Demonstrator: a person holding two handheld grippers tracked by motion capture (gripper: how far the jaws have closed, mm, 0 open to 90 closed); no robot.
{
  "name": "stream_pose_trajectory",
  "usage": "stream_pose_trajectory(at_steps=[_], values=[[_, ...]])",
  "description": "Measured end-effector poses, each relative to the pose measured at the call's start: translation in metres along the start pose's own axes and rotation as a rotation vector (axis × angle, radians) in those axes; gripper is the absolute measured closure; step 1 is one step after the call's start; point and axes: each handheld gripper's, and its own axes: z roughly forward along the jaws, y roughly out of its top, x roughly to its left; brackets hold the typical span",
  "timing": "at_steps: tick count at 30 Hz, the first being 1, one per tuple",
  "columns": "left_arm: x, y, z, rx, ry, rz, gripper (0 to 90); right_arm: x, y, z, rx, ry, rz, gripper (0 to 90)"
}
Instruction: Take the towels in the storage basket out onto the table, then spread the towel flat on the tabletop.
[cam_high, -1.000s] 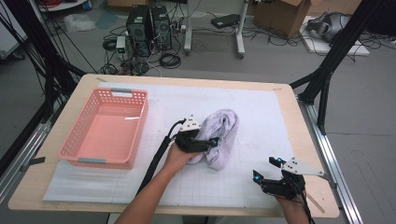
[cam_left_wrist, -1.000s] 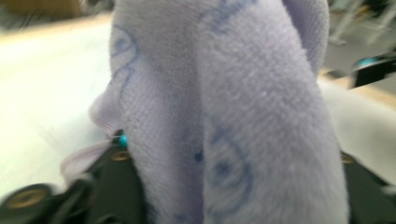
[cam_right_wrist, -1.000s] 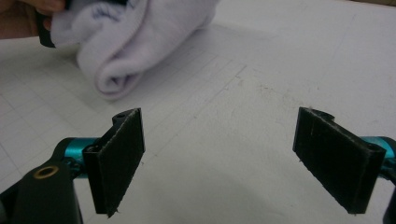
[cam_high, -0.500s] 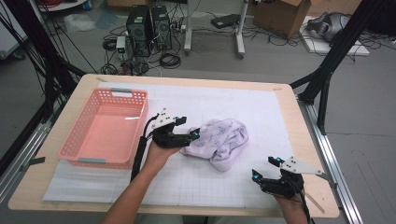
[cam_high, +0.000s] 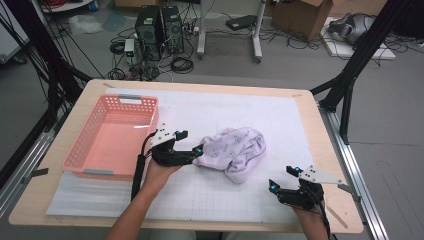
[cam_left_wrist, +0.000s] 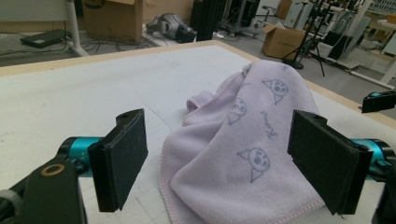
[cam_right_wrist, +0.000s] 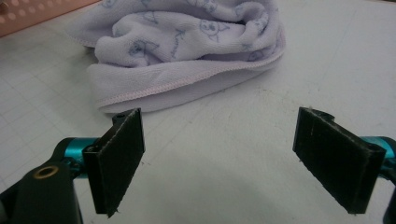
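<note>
Compared with a second ago, I see the lilac towel (cam_high: 231, 152) dragged left and spread out from a bunched heap into a longer shape, and my left hand-held gripper (cam_high: 192, 154) has shifted left with it, toward the pink basket (cam_high: 111, 135). Its jaws have just been opening: they now stand wide, and the towel's near corner lies between them without either pad pressing it. The right hand-held gripper (cam_high: 282, 186) has kept its place near the tabletop's (cam_high: 310, 125) front right corner, jaws also wide with nothing between them, well apart from the towel.

The towel lies around the middle of the tabletop, just right of the basket, which sits by the left edge.

The left gripper view shows me the towel (cam_left_wrist: 243, 140) close up, its stitched hem and small printed cartoon faces, rising in a fold between the pads (cam_left_wrist: 123, 154). The right gripper view gives the towel's (cam_right_wrist: 187, 46) far side, folded over on itself, with bare gridded mat ahead of the jaws.
</note>
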Motion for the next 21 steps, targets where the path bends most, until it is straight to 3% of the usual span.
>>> stream_pose_trajectory(at_steps=[12,18,21], values=[[0.003,-0.006,-0.008,0.031,0.036,-0.006,21.1,-0.002,-0.002,-0.006,-0.003,-0.015,0.012,15.4],[0.009,-0.012,0.002,0.093,0.039,-0.034,27.5,0.001,0.001,0.004,0.011,0.006,0.013,15.4],[0.010,-0.019,0.015,0.163,0.028,-0.051,29.8,0.006,0.005,0.017,0.029,0.036,0.035,15.3]])
